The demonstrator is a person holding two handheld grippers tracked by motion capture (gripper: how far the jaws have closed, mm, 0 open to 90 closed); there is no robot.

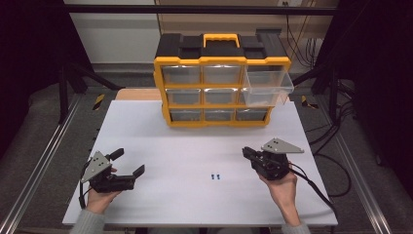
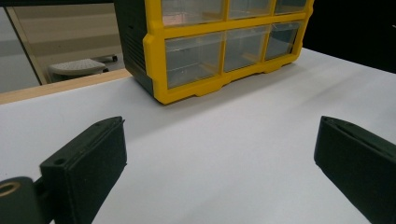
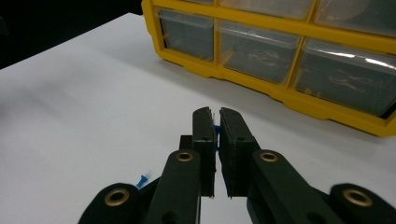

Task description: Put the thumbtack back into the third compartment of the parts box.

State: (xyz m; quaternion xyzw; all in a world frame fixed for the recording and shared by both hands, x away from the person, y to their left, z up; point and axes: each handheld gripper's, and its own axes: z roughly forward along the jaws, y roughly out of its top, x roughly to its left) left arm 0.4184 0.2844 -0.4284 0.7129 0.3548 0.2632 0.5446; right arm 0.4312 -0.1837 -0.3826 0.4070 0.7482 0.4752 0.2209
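- The right gripper (image 3: 216, 122) is clenched on a small blue pin (image 3: 216, 133); the right gripper view shows only a blue sliver in the narrow slit between its pads, so which way that pin's long axis runs cannot be told.
- On the white table (image 1: 160, 146), two more blue pins (image 1: 216, 176) lie side by side between the two hands, nearer the right one; each looks to have its long axis running away from the person toward the organizer, though they are too small to tell head from tip.
- The left gripper (image 1: 130, 162) hangs released, its jaws spread wide over bare table, touching nothing.
- Farthest, the yellow drawer organizer (image 1: 221, 87) stands upright at the far edge; its clear upper right drawer (image 1: 268, 85) is pulled out.
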